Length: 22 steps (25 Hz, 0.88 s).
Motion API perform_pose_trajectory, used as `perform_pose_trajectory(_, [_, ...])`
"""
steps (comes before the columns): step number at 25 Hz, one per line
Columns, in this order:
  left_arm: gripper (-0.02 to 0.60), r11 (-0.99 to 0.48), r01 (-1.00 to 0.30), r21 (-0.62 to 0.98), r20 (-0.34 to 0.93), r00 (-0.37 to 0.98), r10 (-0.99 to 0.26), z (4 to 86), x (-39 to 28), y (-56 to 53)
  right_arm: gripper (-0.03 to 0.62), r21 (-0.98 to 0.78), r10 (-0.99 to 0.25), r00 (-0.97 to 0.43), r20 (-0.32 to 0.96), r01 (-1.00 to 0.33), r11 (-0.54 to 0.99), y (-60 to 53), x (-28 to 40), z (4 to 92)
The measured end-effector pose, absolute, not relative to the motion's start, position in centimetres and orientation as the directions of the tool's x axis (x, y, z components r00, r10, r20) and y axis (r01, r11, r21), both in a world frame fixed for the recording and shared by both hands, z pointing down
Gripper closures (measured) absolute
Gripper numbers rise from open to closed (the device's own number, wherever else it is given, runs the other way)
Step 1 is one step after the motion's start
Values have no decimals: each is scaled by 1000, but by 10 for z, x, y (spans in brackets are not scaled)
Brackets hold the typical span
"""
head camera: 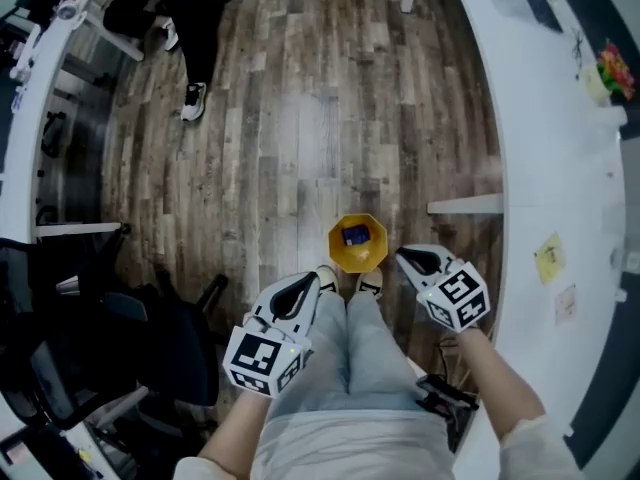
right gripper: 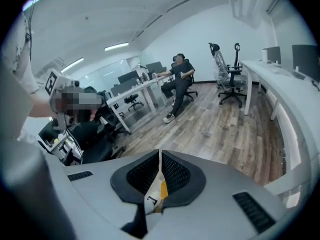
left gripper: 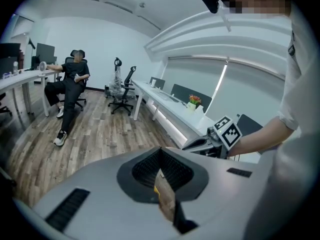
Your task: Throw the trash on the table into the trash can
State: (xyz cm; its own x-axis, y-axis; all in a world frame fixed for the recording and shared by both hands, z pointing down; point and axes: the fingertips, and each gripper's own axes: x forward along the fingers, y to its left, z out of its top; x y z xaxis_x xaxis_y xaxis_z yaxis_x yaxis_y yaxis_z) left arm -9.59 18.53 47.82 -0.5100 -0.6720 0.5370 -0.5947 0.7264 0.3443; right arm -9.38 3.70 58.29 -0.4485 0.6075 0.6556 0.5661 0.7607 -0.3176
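Right gripper view: right tool [right gripper: 160, 160] jaws together, ribbed black pads pinching a thin white-and-yellow wrapper [right gripper: 156, 198]; dark print on it, too small to read. Left gripper view: left tool [left gripper: 161, 159] likewise clamped on a crinkled tan scrap [left gripper: 166, 198] with a yellow edge, no legible text. Head view: both tools over the person's legs, can [head camera: 358, 248] between their tips on the floor [head camera: 280, 118]. Can is yellow with a hexagonal rim, blue item [head camera: 356, 235] inside. Floor is grey-brown wood plank. Smooth white curved bench [head camera: 540, 138] at right, yellow note [head camera: 548, 258] on it, writing unreadable.
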Motion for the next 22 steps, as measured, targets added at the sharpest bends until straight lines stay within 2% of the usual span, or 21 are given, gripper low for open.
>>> perform_pose_trajectory(9, [581,675,-662,326,471,-504,-723,405,-85,171,554,-294,598,-579,554,536,791,38,-94,461])
perform_pose_trajectory(22, [581,670,-672,316,450,-515,-729,377,-91,155,560,-285,603,-641,475,536,795,43,-82,401])
